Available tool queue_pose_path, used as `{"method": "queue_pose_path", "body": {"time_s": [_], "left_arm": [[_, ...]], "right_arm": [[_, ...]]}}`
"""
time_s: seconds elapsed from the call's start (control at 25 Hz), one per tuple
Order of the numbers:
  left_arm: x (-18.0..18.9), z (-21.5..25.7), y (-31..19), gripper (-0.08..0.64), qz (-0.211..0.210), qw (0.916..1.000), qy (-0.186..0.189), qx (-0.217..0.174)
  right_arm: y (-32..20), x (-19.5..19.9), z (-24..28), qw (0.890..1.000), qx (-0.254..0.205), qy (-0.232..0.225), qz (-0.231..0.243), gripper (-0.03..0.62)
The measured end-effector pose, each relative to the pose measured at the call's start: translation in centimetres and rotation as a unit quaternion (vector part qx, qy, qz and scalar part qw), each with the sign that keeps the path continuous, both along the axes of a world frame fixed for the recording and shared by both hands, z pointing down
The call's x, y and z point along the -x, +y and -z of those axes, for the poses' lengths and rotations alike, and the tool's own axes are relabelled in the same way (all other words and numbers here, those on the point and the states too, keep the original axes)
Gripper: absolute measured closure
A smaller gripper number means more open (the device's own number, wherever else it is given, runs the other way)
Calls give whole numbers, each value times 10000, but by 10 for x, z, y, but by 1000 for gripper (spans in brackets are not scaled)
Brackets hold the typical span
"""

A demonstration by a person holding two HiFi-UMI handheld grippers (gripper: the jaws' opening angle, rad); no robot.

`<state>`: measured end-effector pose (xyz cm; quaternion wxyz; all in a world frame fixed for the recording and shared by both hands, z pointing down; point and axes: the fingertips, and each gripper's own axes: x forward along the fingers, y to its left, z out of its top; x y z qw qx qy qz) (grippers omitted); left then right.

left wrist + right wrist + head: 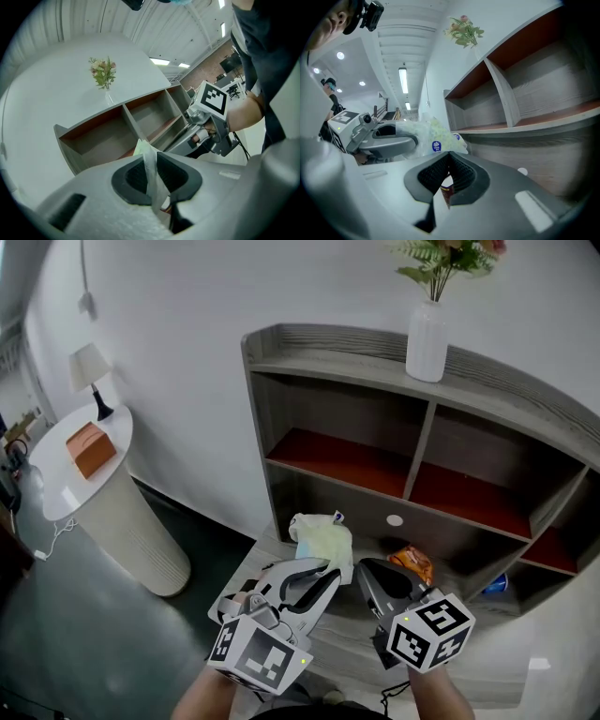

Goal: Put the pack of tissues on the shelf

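Pack of tissues (pixel 322 538), blue round logo (pixel 435 146)

We see a grey shelf (pixel 337 357) with red-floored compartments against the white wall. A white vase (pixel 427 341) of flowers stands on its top board, and an orange packet (pixel 412 563) lies on its low ledge. Well apart at left, a round white bench (pixel 52 486) carries a lamp (pixel 92 371) and an orange box (pixel 91 448).

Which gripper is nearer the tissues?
Left. The left gripper is shut on the tissues' wrapper edge; the right gripper sits close beside them, to their right, jaws together.
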<state>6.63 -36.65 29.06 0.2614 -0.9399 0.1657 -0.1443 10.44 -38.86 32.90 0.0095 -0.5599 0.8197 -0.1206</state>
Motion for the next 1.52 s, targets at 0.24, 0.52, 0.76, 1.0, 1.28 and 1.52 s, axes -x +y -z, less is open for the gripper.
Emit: {"method": "queue_pose_path", "body": {"time_s": [0.24,0.52,0.76,1.0,1.28,1.52], "left_arm": [[-9,19,-28,525,-313,9992,-33,-242],[-15,44,-68,525,-636,9965,86,-538],[-17,68,-85,523,-1069,9908,411,-723],[-24,77,-88,531,-1343,9850,345,-1027],[-44,61,-112,531,-1256,9846,242,-1190],[-62,52,-139,529,-1217,9886,445,-763]], "right_arm": [[-29,-11,5,9995,-20,-124,-300,592],[-55,-11,23,9979,-160,-114,-610,592],[-73,-8,26,9960,-156,2,-881,592],[-79,-17,22,9931,-68,33,-1167,592],[-82,-26,11,9904,88,-23,-1382,592],[-79,-36,2,9871,260,-22,-1581,592]]}}
